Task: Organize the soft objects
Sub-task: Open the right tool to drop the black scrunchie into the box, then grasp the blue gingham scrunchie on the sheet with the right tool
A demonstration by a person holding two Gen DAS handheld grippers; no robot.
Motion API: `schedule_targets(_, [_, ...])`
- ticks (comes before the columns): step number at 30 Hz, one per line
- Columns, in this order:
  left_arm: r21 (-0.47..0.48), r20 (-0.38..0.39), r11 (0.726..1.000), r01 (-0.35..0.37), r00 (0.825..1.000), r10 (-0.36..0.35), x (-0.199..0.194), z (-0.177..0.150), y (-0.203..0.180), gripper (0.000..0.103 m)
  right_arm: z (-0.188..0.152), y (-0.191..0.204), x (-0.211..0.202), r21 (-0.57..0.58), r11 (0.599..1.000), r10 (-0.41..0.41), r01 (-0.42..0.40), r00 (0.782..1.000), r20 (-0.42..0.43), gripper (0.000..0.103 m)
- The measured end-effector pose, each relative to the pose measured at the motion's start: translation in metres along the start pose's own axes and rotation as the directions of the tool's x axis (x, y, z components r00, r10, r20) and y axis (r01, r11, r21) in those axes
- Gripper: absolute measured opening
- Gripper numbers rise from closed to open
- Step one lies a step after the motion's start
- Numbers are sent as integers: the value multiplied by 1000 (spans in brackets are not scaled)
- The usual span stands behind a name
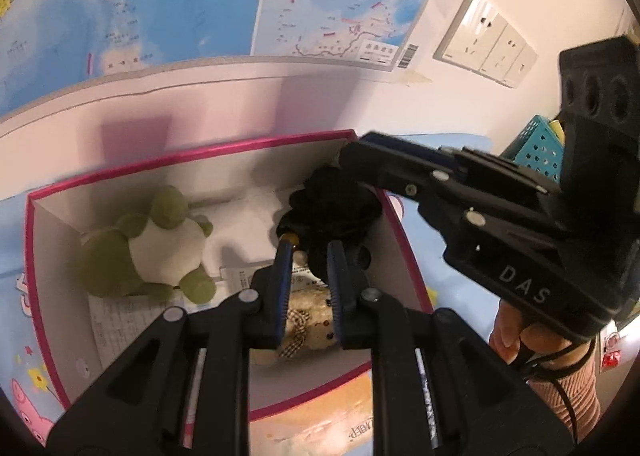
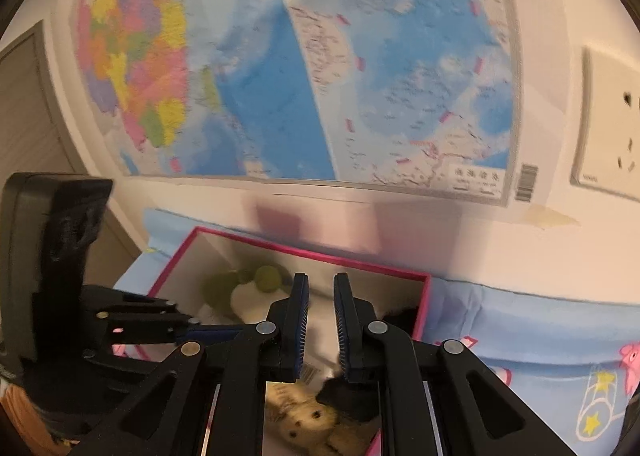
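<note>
1. The left gripper (image 1: 308, 288) hangs over the pink-rimmed cardboard box (image 1: 192, 153) with its jaws a narrow gap apart and nothing between them. The cream teddy bear with a checked bow (image 1: 308, 330) lies directly below that gap on the box floor.
2. The right gripper (image 2: 320, 326) is likewise parted by a slim gap and, seen from its own camera, holds nothing. In the left view its fingers (image 1: 400, 159) reach in from the right, with their tips just above the black fluffy toy (image 1: 332, 207).
3. Whether those tips touch the black toy cannot be told, as the dark plush and dark fingers merge.
4. The green and white plush frog (image 1: 148, 248) lies well to the left of the left gripper, inside the box.
5. Risk: both grippers crowd the same corner, so a careless move could knock them together.
6. Risk: the black toy sits against the right wall; a nudge from the right fingers could push it up over the rim.
7. Risk: closing the left jaws low could snag the bear's bow and drag it out.
</note>
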State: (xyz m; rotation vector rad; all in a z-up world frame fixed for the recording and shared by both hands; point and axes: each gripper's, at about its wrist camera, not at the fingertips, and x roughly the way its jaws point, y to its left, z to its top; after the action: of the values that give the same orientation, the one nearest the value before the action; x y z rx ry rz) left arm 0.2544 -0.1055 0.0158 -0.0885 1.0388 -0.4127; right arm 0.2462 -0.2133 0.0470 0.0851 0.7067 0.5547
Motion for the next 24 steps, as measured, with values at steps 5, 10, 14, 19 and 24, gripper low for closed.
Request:
schedule_targets(5, [48, 48, 998, 32, 998, -34, -24, -16, -5, 18, -17, 2, -24, 2, 1000, 18, -18, 1000, 25, 26])
schedule_targets(10, [137, 104, 987, 88, 989, -103, -55, -45, -22, 27, -46, 11, -71, -12, 998, 69, -68, 996, 61, 40])
schedule_targets(14, [238, 134, 961, 138, 976, -173, -81, -82, -40, 28, -78, 14, -103, -12, 995, 103, -102, 993, 51, 49])
schedule_targets(19, [296, 89, 933, 205, 967, -240, -91, -118, -54, 29, -123, 8, -111, 24, 995, 99, -98, 995, -30, 55])
schedule_targets(24, [314, 5, 916, 248, 965, -263, -77, -157, -69, 29, -171, -2, -94, 88, 992, 98, -86, 985, -141, 61])
